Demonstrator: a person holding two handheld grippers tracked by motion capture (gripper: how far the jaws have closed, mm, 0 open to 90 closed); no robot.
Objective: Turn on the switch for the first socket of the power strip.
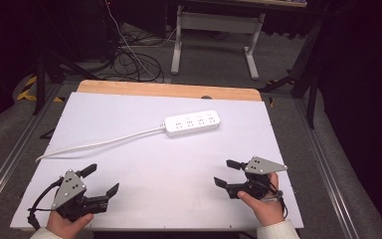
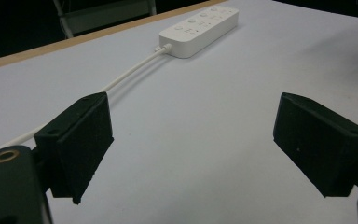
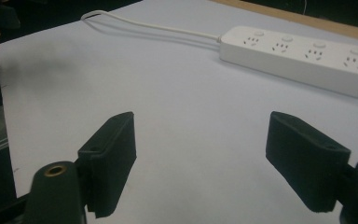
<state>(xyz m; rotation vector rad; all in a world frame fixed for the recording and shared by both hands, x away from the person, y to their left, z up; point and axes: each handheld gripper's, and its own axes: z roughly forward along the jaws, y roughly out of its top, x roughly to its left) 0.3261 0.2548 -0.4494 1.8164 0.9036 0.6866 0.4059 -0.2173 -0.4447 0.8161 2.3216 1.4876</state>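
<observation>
White power strip (image 1: 192, 123) lies flat on the white counter (image 1: 144, 194), in the far half and a little right of centre, long axis running roughly left to right with a slight tilt. Four socket groups face up, each with a round button beside it. Its white cord (image 1: 94, 144) leaves the left end and trails across the counter toward the near left edge. Left hand-held gripper (image 1: 101, 180) sits at the near left corner, held in a hand (image 1: 68, 223), jaws spread apart with nothing between them; it points up the counter and rightward, and the strip lies well apart from it, far ahead. In the left gripper view the power strip (image 2: 200, 29) shows at the top, above and between the two black pads, with the cord (image 2: 130, 71) running down past the left-hand pad. Right hand-held gripper (image 1: 224, 173) sits at the near right, held in a hand (image 1: 264, 208), jaws wide apart and bare, pointing leftward across the counter. The strip lies well beyond it, farther up the counter. In the right gripper view the power strip (image 3: 298, 58) lies ahead toward the upper right, clear of both pads, and bare counter shows between them.
</observation>
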